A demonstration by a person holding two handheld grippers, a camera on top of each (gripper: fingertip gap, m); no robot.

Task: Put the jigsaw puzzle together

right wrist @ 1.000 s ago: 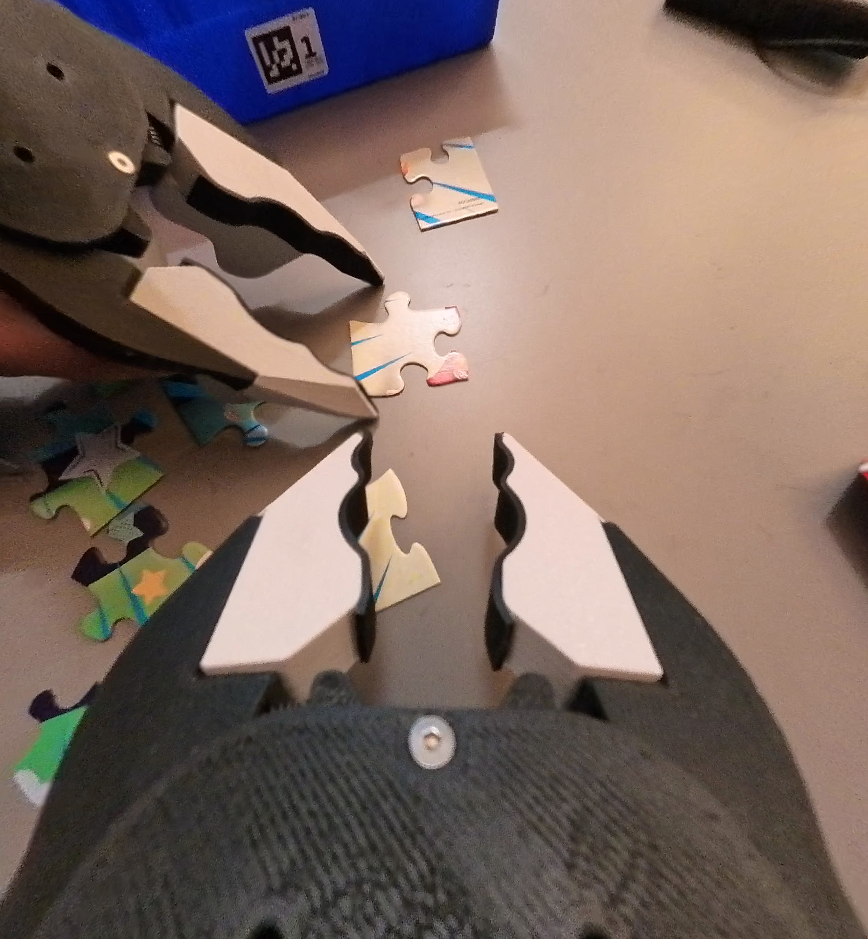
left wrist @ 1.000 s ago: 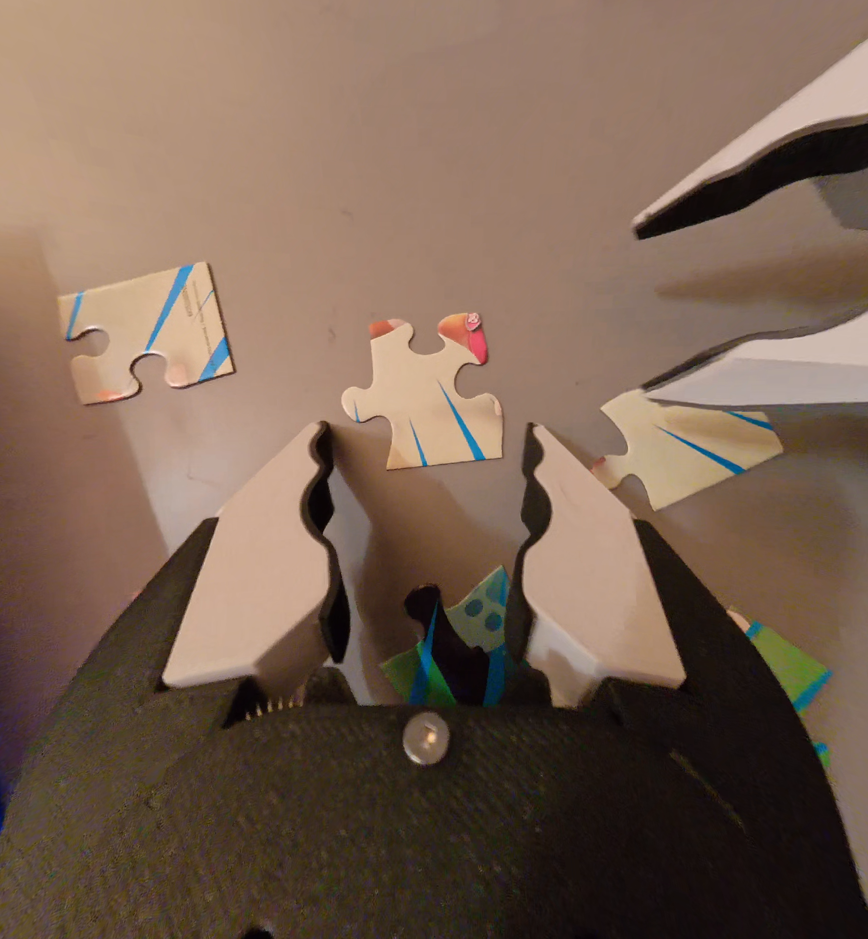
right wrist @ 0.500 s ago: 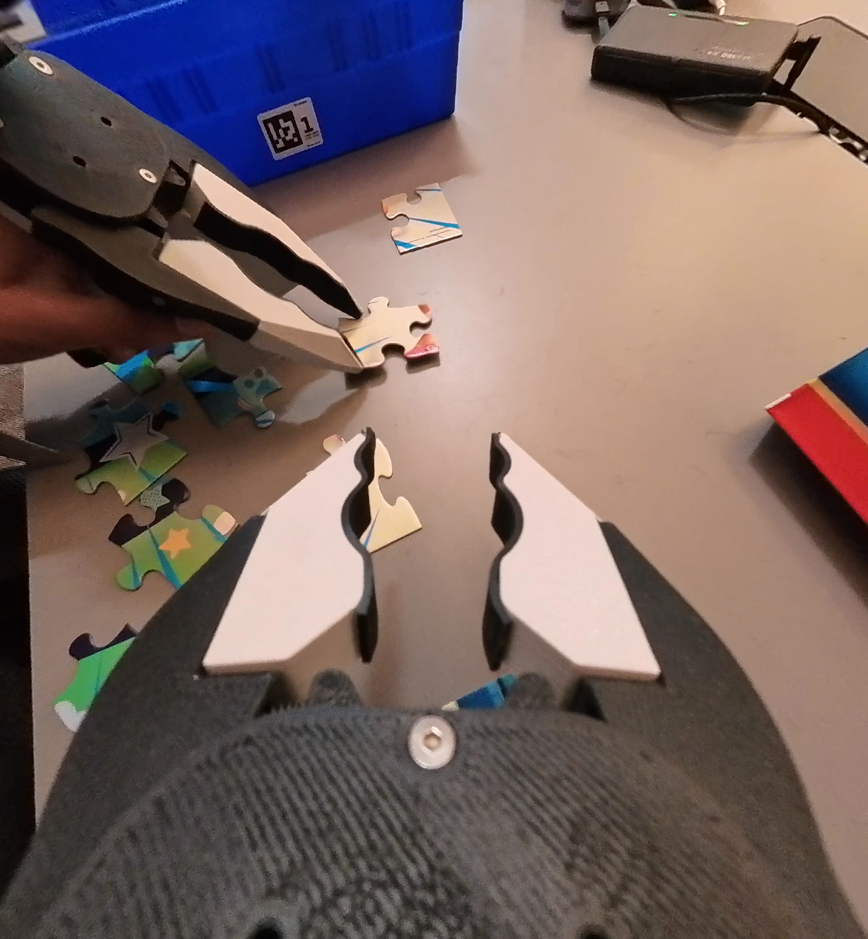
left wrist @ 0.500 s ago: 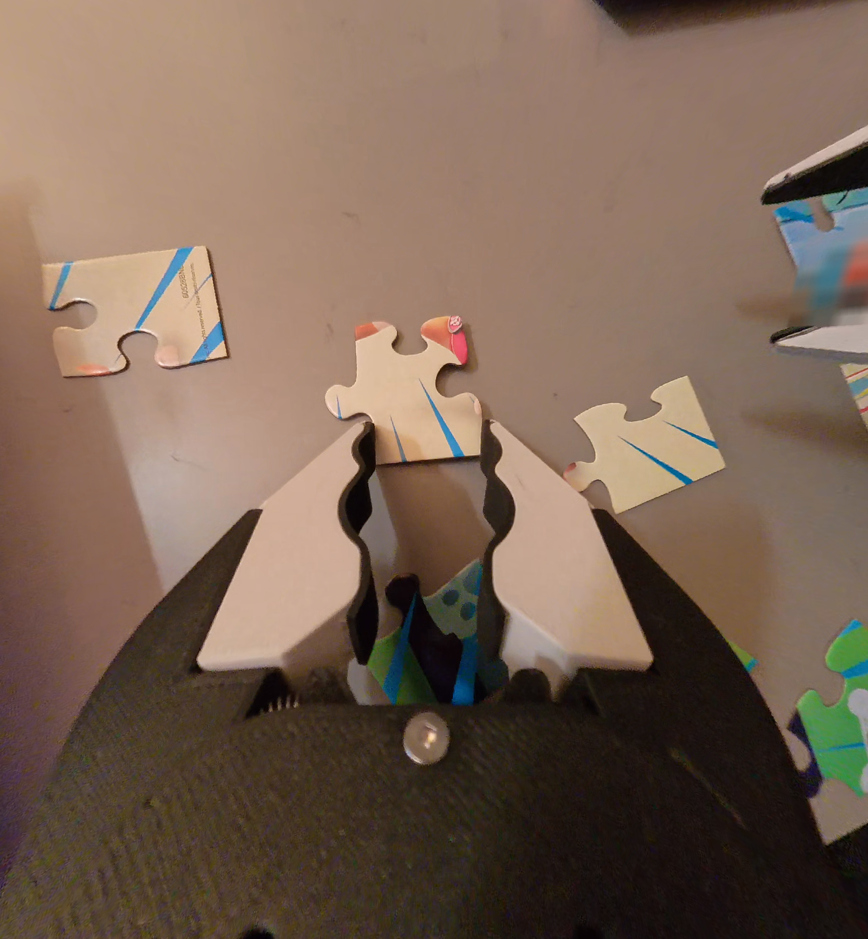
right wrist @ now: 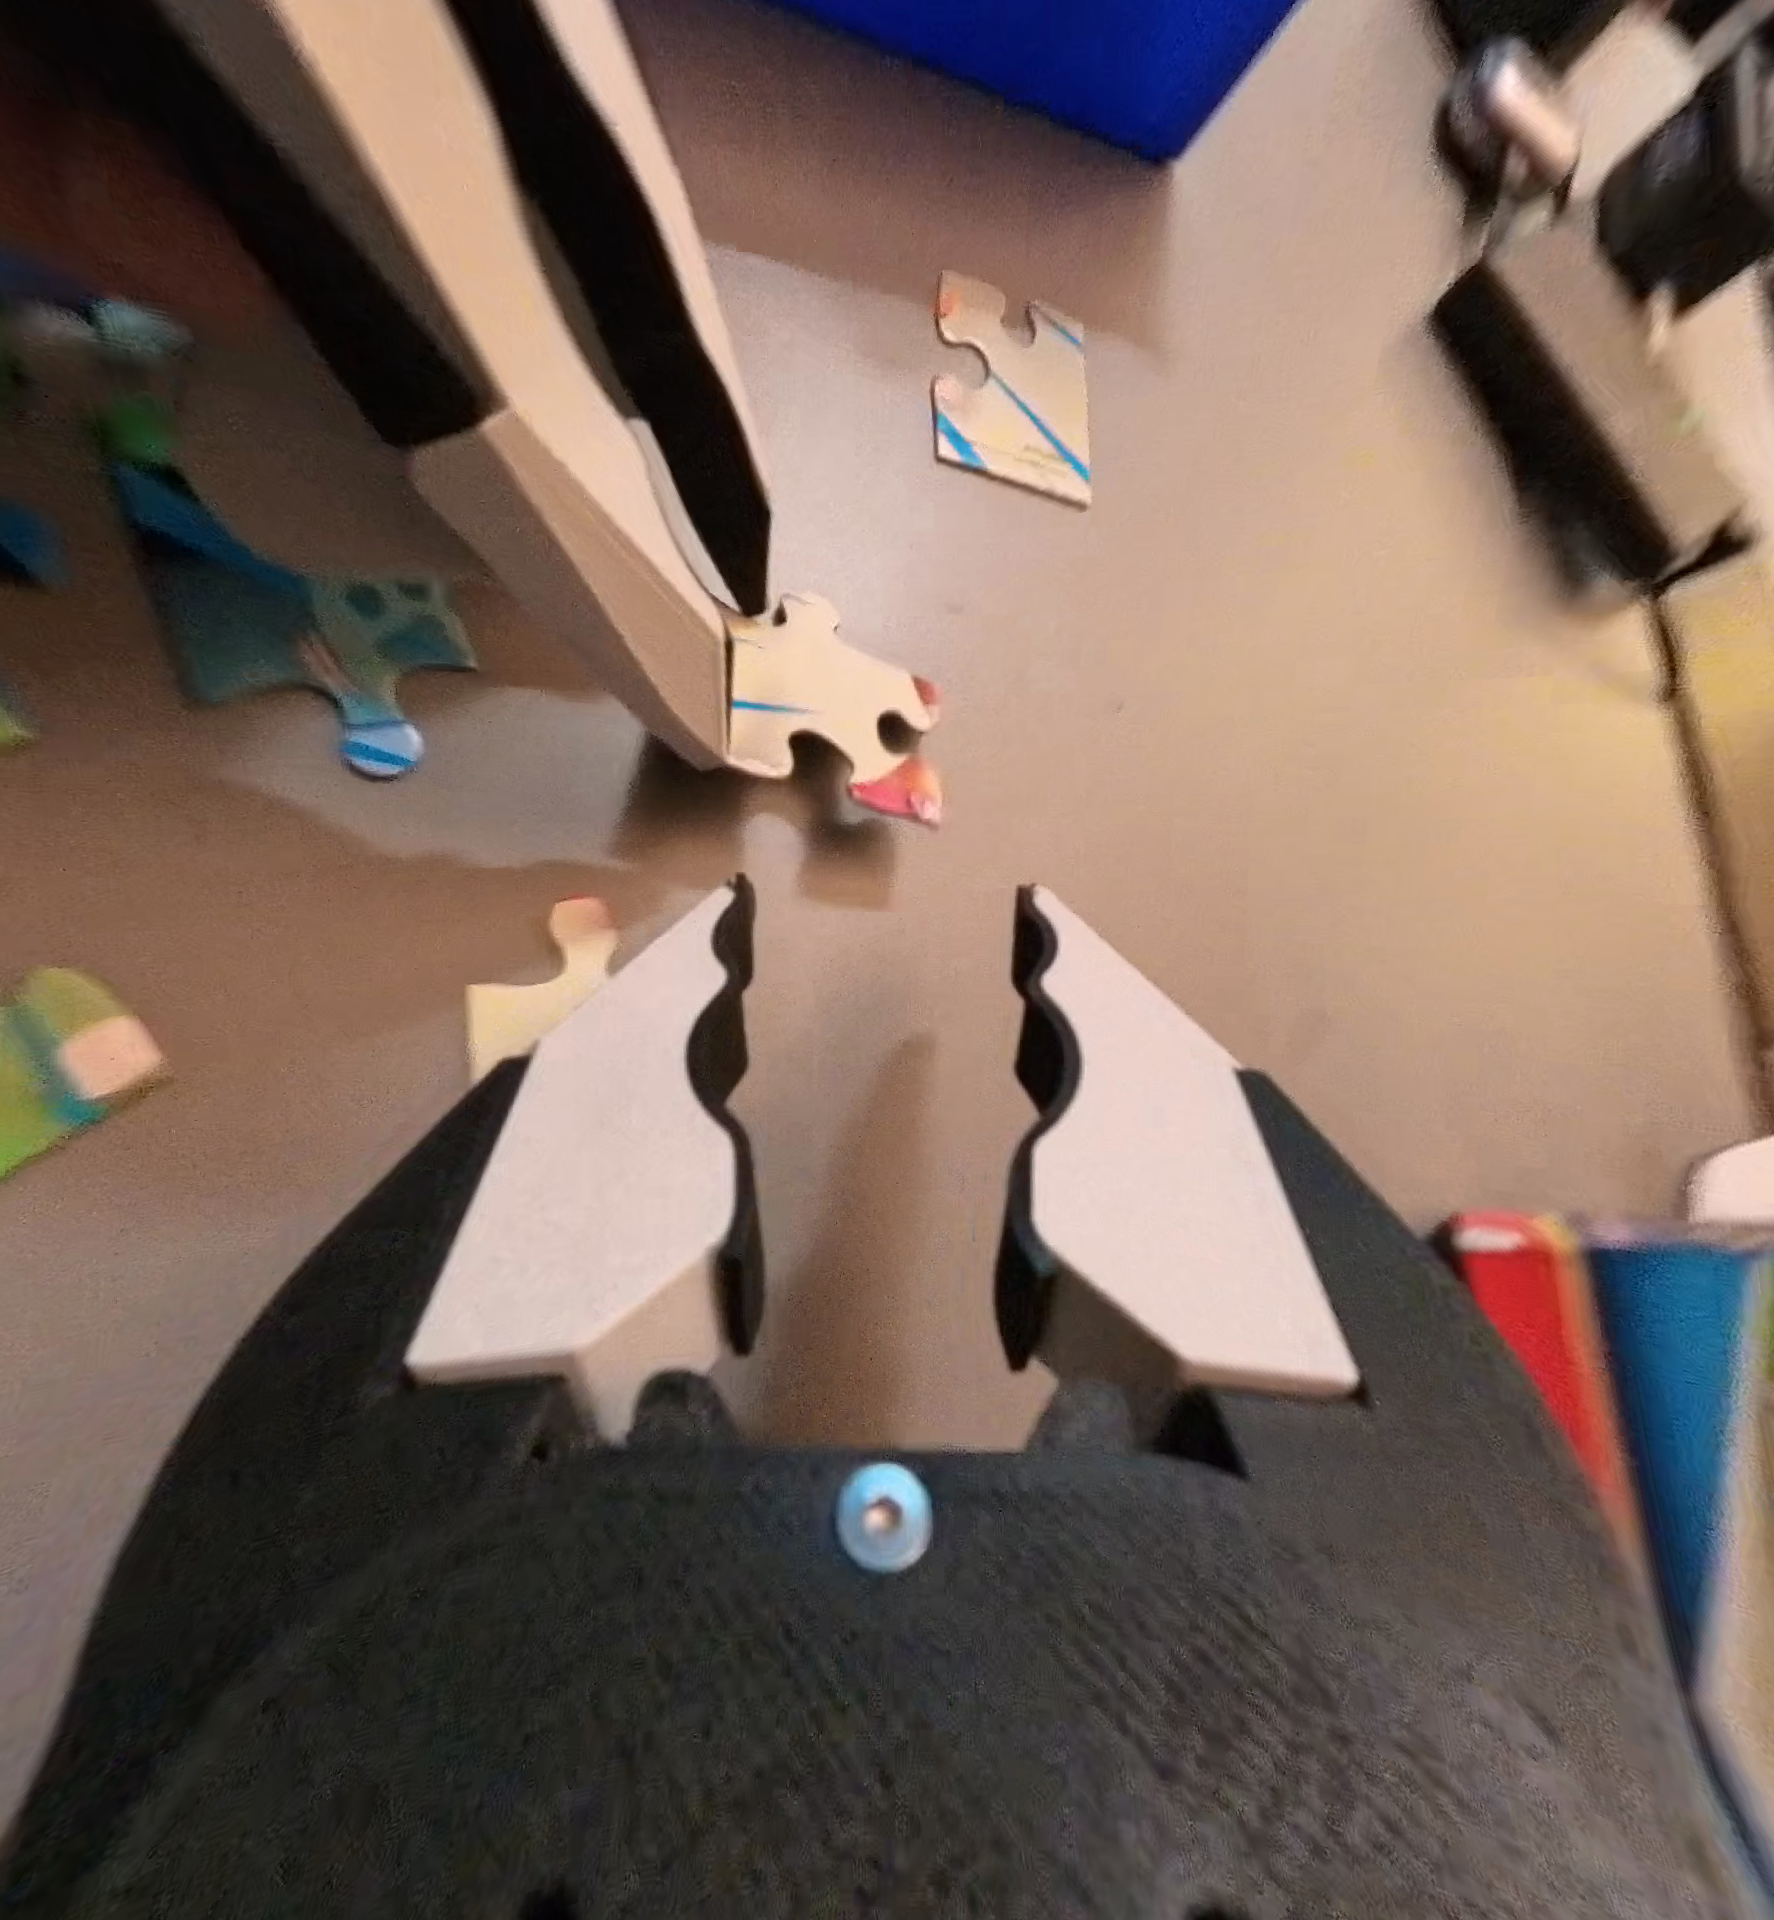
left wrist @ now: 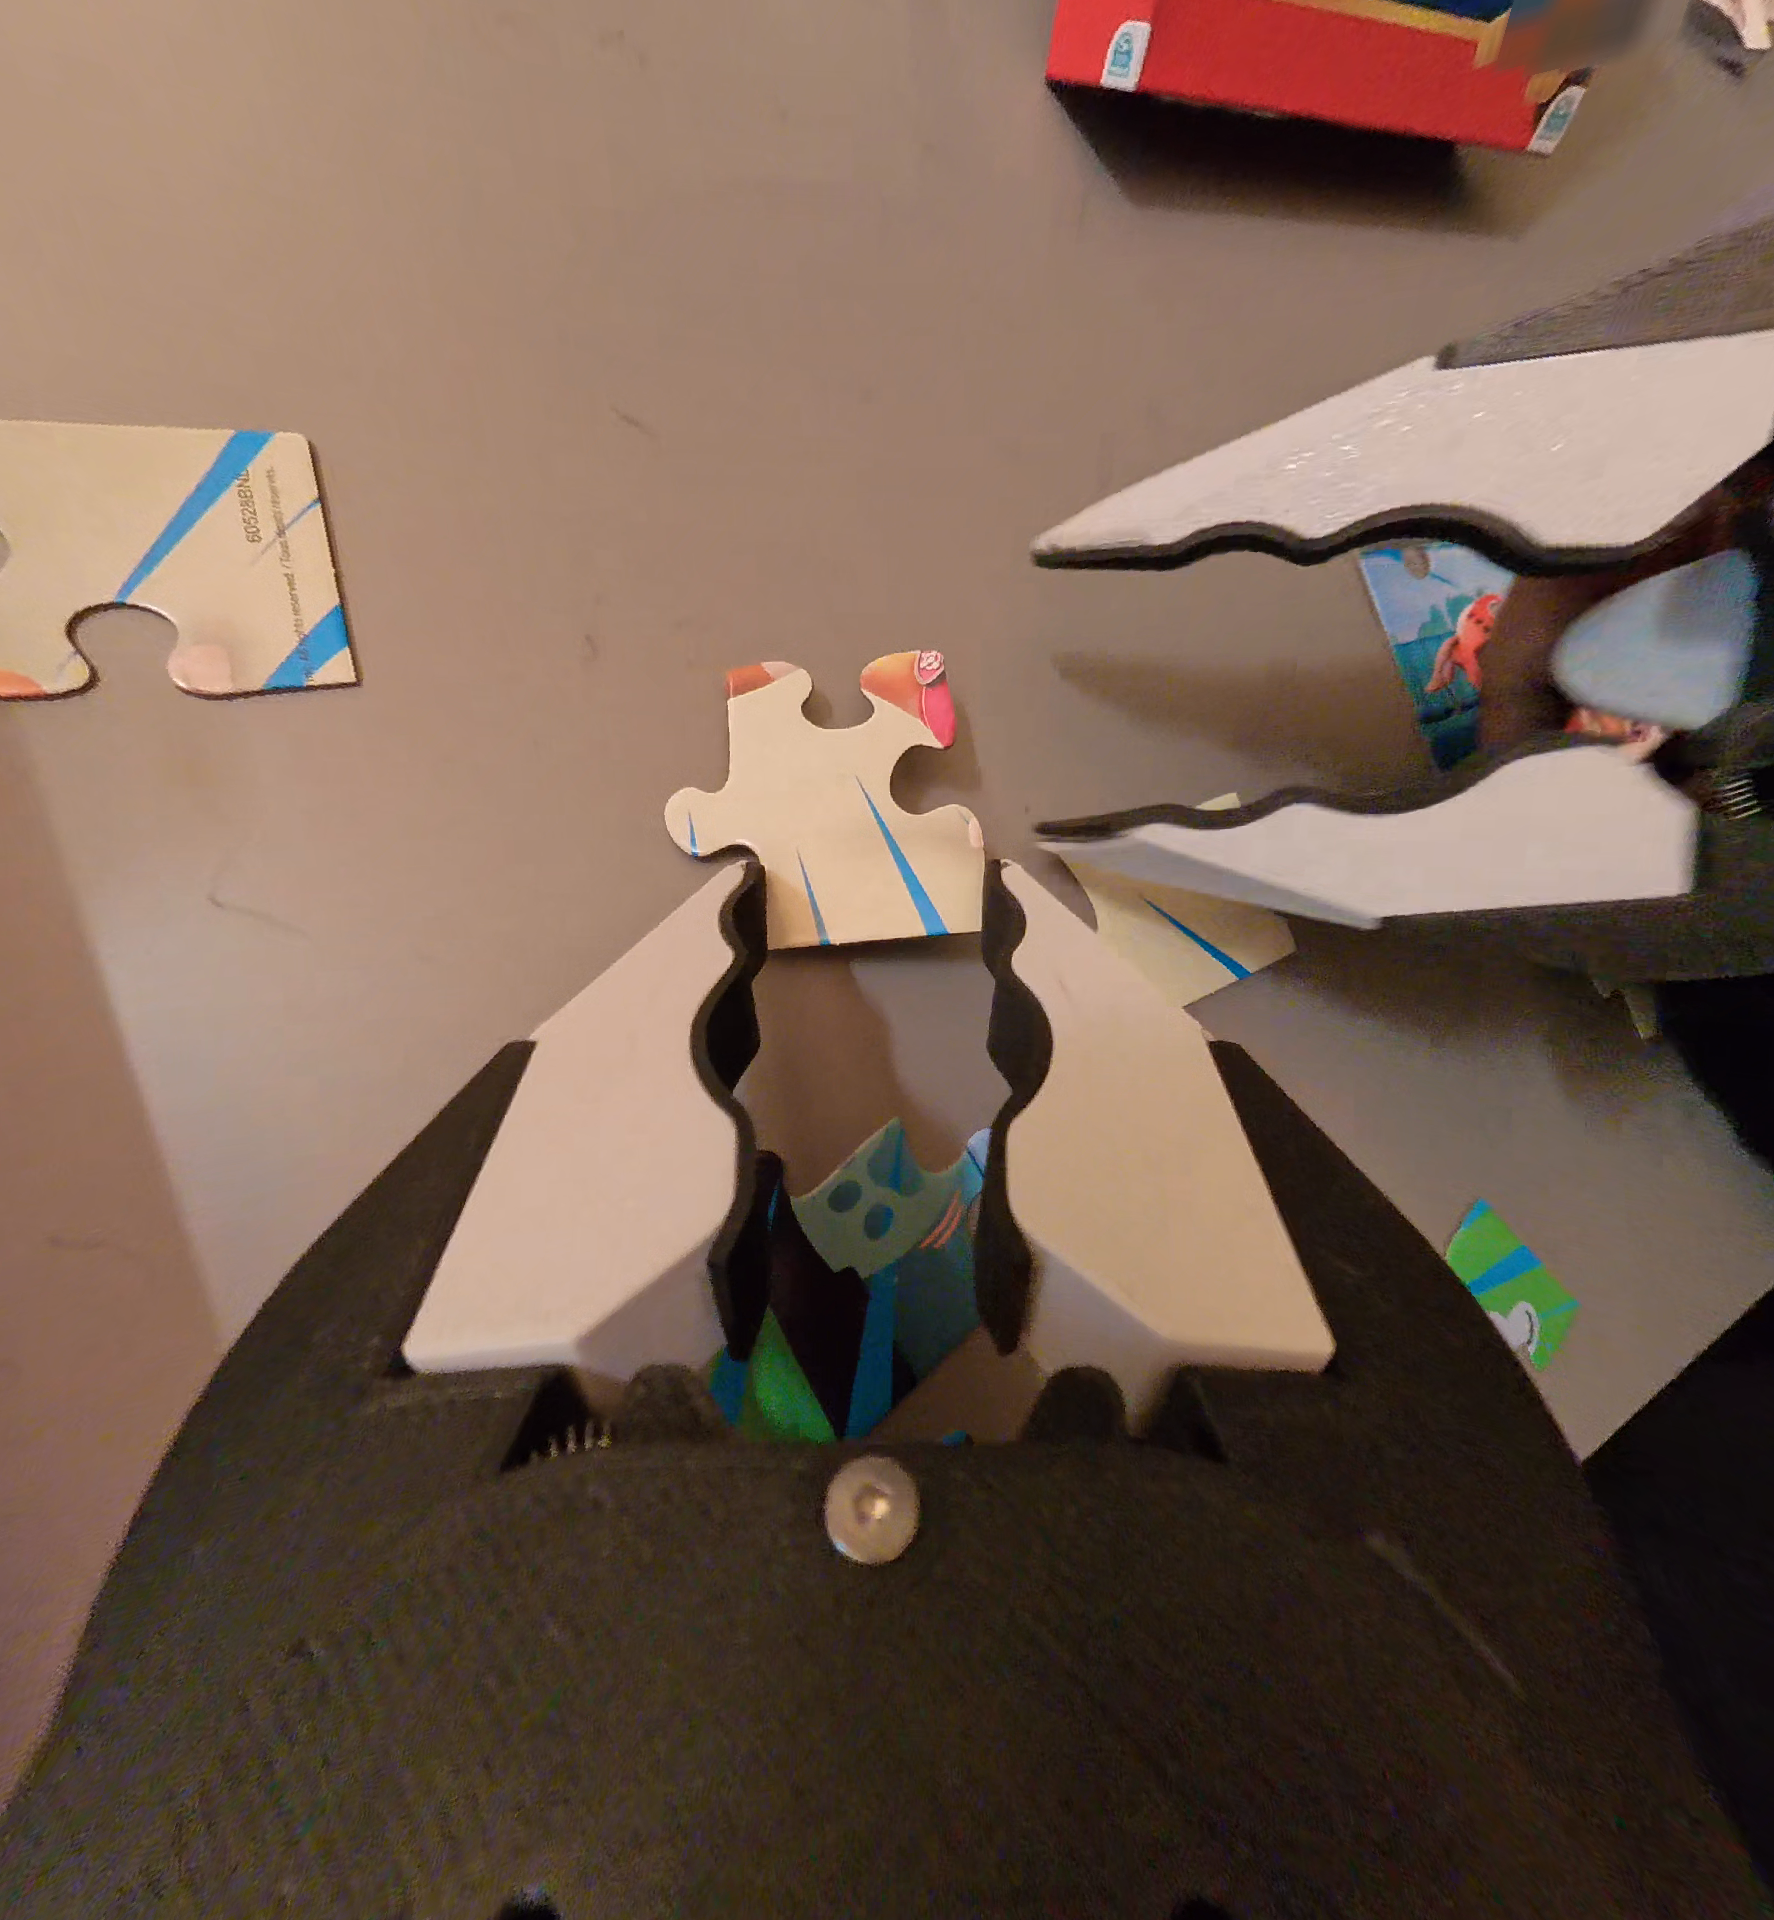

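Your left gripper [left wrist: 870, 883] has its two fingertips closed on the straight-edged end of a cream puzzle piece [left wrist: 831, 800] with blue streaks and a pink-orange corner; the pads press its two sides, and in the right wrist view that piece [right wrist: 831, 686] sticks out from the fingertips with a shadow beneath it on the grey table [left wrist: 654, 312]. Your right gripper [right wrist: 878, 904] stands partly open with only bare table between its fingers, pointed toward the held piece and just short of it. Under its left finger lies a pale yellow piece [right wrist: 530, 997]. Farther off on the table sits a cream corner piece [left wrist: 135, 561], apart from the others. Green and teal pieces [right wrist: 301, 634] lie to the left. A red box [left wrist: 1309, 62] rests at the far edge, a blue bin [right wrist: 1049, 52] beyond.
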